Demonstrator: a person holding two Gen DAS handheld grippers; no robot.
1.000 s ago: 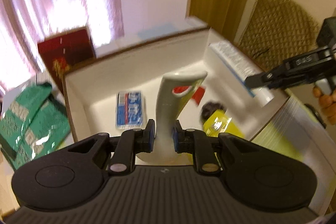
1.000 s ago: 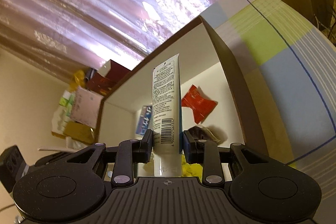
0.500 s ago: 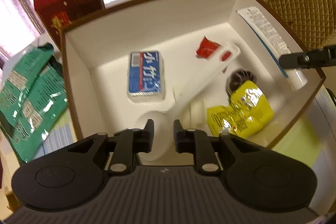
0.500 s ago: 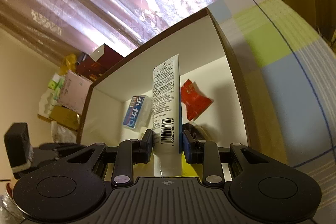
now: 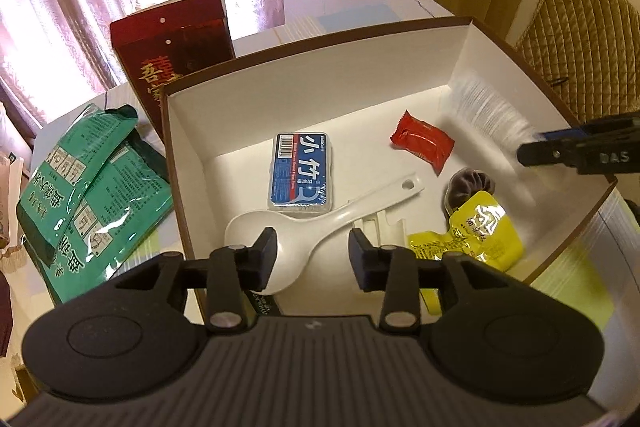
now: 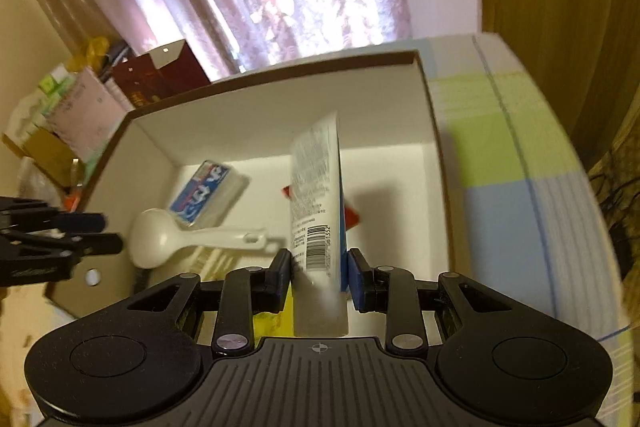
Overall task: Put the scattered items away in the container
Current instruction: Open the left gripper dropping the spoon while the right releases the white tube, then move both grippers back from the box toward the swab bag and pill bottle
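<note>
Over the white box [image 5: 460,39] my left claw [image 5: 313,254] stands spread wide and released, its jaws clear of the white spoon [image 5: 320,223] lying on the box floor below them. My right claw [image 6: 319,273] sits parted around the blurred white tube [image 6: 318,195] above the box; whether its pads grip it, I cannot tell. Beside the spoon I note a blue packet [image 5: 301,169], red candy [image 5: 422,141] and yellow sachet [image 5: 476,235]; green packets [image 5: 84,183] lie outside on the surface [image 6: 520,187].
</note>
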